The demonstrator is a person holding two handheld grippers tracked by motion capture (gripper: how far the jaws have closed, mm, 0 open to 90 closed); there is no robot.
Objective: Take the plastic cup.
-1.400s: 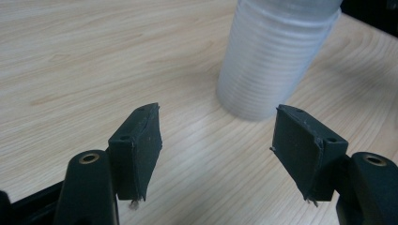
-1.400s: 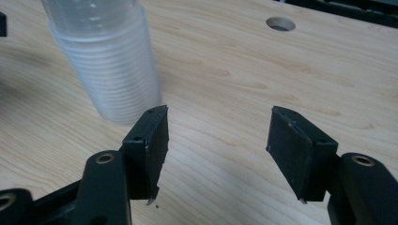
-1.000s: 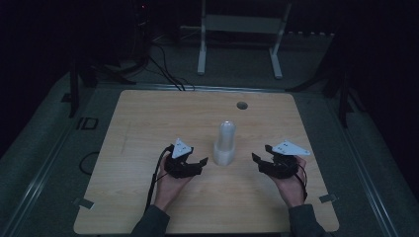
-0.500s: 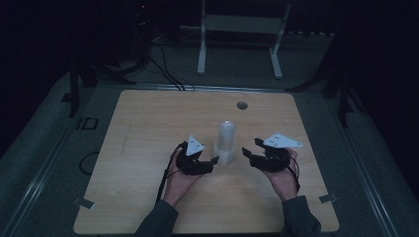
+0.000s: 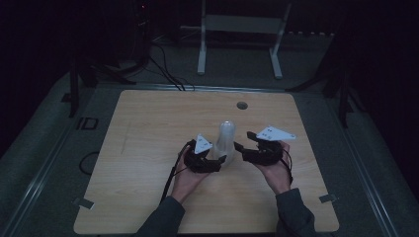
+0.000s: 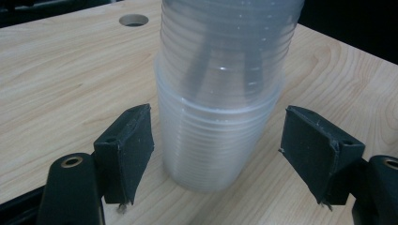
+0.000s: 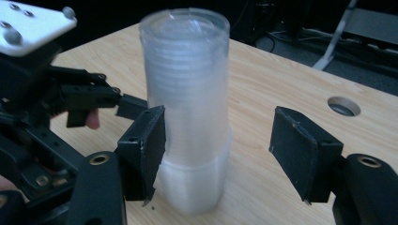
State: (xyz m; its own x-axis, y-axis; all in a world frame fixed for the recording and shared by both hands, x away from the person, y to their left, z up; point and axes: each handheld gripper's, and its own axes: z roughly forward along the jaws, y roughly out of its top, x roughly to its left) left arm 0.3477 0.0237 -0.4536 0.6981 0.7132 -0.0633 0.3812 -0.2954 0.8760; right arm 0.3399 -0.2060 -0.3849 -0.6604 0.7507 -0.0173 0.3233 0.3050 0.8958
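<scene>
Two claws are held at a stack of cups (image 5: 226,142) standing upright on the wooden surface (image 5: 148,128). The left claw (image 5: 221,160) and right claw (image 5: 239,147) (both just opened further) are released, the stack between unpressing pads. Farther off, a round hole (image 5: 241,105) is seen.

The stack of cups (image 6: 220,108) is see-through and milky white, with thin ring lines. The pads (image 6: 126,150) on each side of it are black. Under them the table (image 5: 148,138) is light brown wood with wavy lines.
</scene>
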